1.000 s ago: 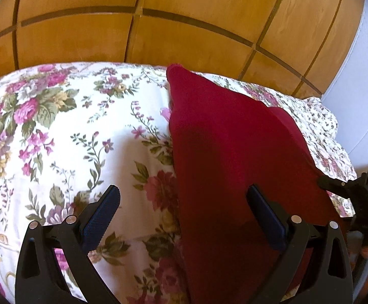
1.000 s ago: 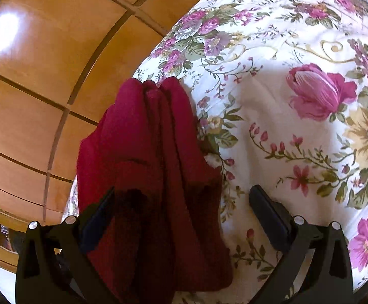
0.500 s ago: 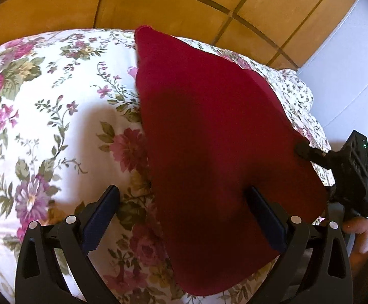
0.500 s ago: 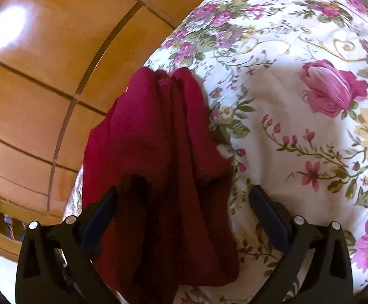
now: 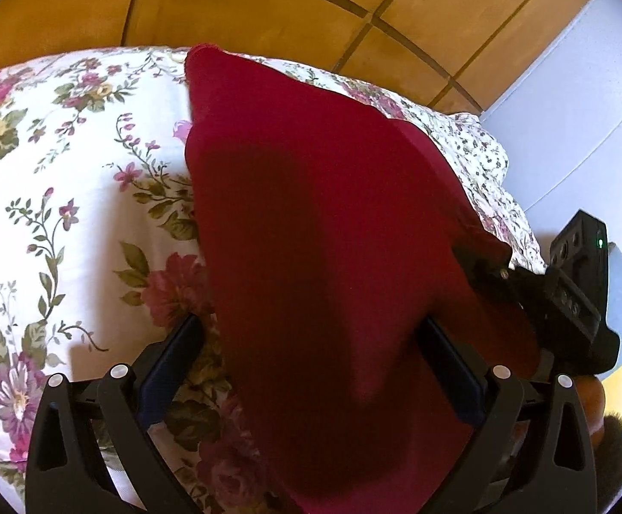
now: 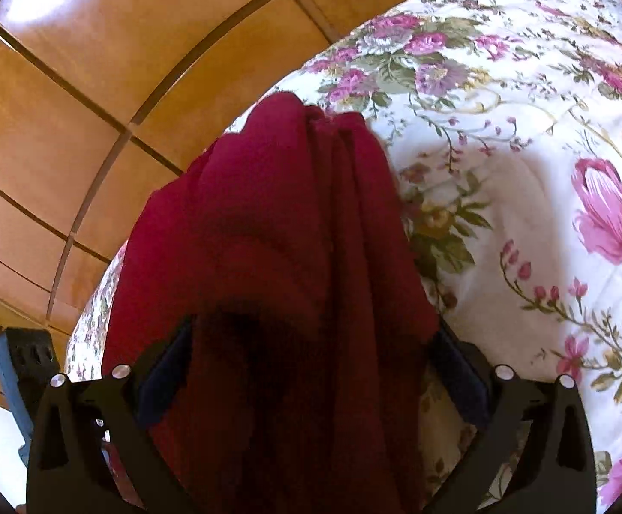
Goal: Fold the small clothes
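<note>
A dark red garment (image 5: pixel 311 222) lies as a long folded strip on the floral bedspread (image 5: pixel 75 197). My left gripper (image 5: pixel 311 368) stands open over its near end, and the cloth fills most of the gap between the fingers. In the right wrist view the same garment (image 6: pixel 285 231) runs away in lengthwise folds. My right gripper (image 6: pixel 311 366) straddles its near end with the jaws closing. Cloth lies between them from pad to pad, and no firm pinch shows. From the left wrist view, the right gripper (image 5: pixel 503 274) touches the garment's right edge.
A wooden panelled wall (image 5: pixel 268 4) rises behind the bed. A pale wall (image 5: pixel 576 137) stands at the right. The bedspread's edge (image 6: pixel 92 334) drops off just left of the garment in the right wrist view. A hand (image 5: pixel 589 402) shows behind the right gripper.
Both grippers have come in over the garment's near end, so the cloth now sits deeper between their fingers. The right gripper's fingers have drawn slightly together.
</note>
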